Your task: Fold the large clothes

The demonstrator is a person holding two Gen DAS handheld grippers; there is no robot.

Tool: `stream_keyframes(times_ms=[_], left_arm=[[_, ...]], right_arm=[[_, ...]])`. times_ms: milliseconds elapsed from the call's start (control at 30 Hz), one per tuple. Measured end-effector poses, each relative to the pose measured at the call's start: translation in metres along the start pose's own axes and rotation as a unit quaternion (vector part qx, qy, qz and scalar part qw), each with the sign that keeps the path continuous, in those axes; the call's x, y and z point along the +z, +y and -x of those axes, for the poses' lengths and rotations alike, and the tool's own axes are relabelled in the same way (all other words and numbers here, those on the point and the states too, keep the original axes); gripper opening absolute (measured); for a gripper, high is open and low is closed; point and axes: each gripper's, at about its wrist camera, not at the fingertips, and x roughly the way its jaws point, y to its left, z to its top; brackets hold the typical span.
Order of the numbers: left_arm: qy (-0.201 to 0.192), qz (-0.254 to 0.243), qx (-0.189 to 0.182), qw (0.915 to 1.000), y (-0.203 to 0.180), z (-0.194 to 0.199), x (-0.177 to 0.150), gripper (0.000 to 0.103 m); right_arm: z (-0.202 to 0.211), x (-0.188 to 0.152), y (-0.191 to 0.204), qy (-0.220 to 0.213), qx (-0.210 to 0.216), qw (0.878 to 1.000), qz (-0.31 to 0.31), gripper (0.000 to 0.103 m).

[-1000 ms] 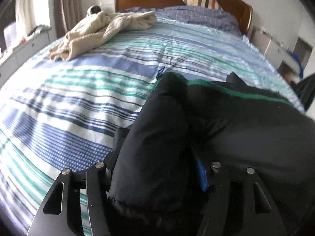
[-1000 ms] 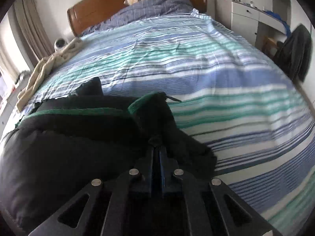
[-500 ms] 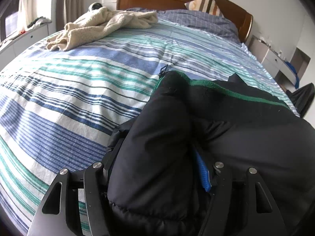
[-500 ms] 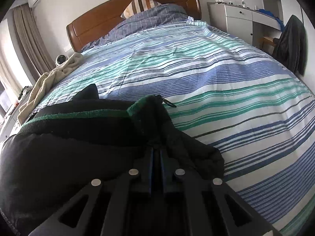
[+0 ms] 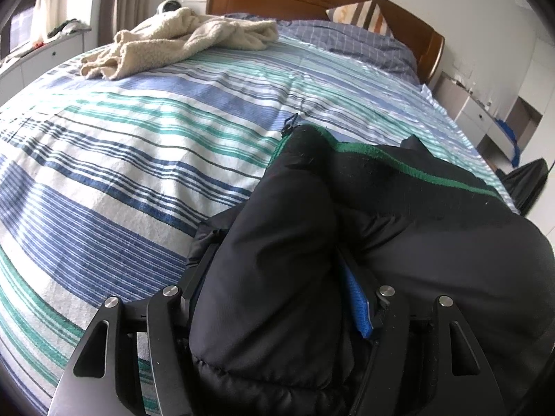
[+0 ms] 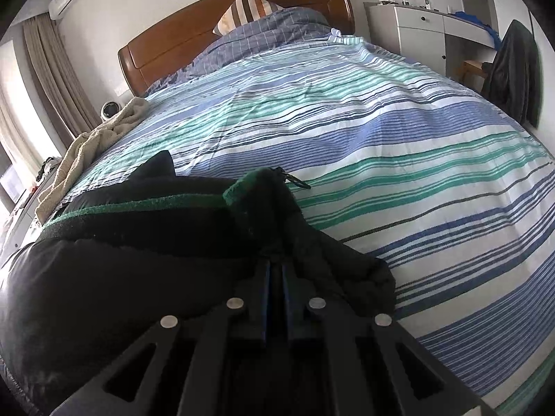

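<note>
Two grippers hold one garment: a puffy black padded jacket with a green-trimmed knit collar (image 5: 399, 228), lying bunched at the near edge of the blue, white and green striped bed (image 5: 145, 159). The left gripper (image 5: 281, 277) clasps a thick roll of the jacket, jaws wide around the bulk. The right gripper (image 6: 275, 274) is clenched tight on a thin fold of the same fabric (only a sliver shows between the pads). The jacket's long axis runs crosswise between the hands, collar pointing toward the wooden headboard (image 6: 208, 31). Whichever way the fold goes, both hands sit equally near; I judge the padding probably springs back. A cream fleece blanket (image 5: 180, 45) lies well apart.
</note>
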Motion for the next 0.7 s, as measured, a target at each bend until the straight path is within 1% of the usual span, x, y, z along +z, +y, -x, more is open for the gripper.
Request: stream_keyframes(times_ms=[100, 200, 267, 333, 367, 400, 467, 500, 567, 600, 633, 667, 700], left_arm=[[0.001, 0.002, -0.002, 1.0, 0.001, 0.0, 0.0, 0.067], [0.006, 0.0, 0.003, 1.0, -0.002, 0.004, 0.001, 0.068], [0.017, -0.005, 0.014, 0.9997, -0.005, 0.007, 0.004, 0.071], [0.044, -0.012, 0.03, 0.9985, -0.009, 0.019, 0.012, 0.072], [0.048, -0.014, 0.031, 0.9983, -0.01, 0.027, 0.014, 0.072], [0.044, -0.018, 0.025, 0.9986, -0.013, 0.042, 0.017, 0.072], [0.017, -0.028, 0.015, 0.9993, -0.018, 0.072, 0.02, 0.073], [0.002, -0.036, 0.009, 0.9993, -0.025, 0.088, 0.022, 0.075], [-0.016, -0.053, -0.007, 0.9984, -0.042, 0.107, 0.026, 0.08], [-0.018, -0.066, -0.02, 0.9974, -0.056, 0.113, 0.028, 0.081], [-0.015, -0.08, -0.036, 0.996, -0.071, 0.114, 0.029, 0.083], [-0.01, -0.089, -0.05, 0.9947, -0.082, 0.114, 0.029, 0.083], [-0.003, -0.099, -0.066, 0.9929, -0.097, 0.111, 0.028, 0.083]], right_arm=[[0.001, 0.001, 0.002, 0.002, -0.003, 1.0, 0.002, 0.007], [0.003, 0.002, 0.0, 0.002, 0.004, 1.0, -0.003, 0.007], [0.005, 0.005, -0.004, 0.012, 0.017, 1.0, -0.011, 0.008], [0.008, 0.013, -0.008, 0.033, 0.028, 0.999, -0.014, 0.01], [0.015, 0.019, -0.009, 0.044, 0.036, 0.998, -0.011, 0.015], [0.023, 0.022, -0.008, 0.043, 0.041, 0.998, -0.008, 0.024], [0.053, 0.032, -0.007, 0.017, 0.05, 0.999, 0.008, 0.031], [0.064, 0.036, -0.004, 0.009, 0.055, 0.998, 0.016, 0.031], [0.084, 0.045, 0.004, 0.002, 0.086, 0.996, 0.029, 0.032], [0.089, 0.049, 0.009, 0.007, 0.111, 0.993, 0.032, 0.032], [0.09, 0.051, 0.015, 0.017, 0.139, 0.99, 0.032, 0.032], [0.087, 0.052, 0.022, 0.034, 0.176, 0.983, 0.03, 0.032], [0.083, 0.052, 0.026, 0.046, 0.191, 0.98, 0.028, 0.032]])
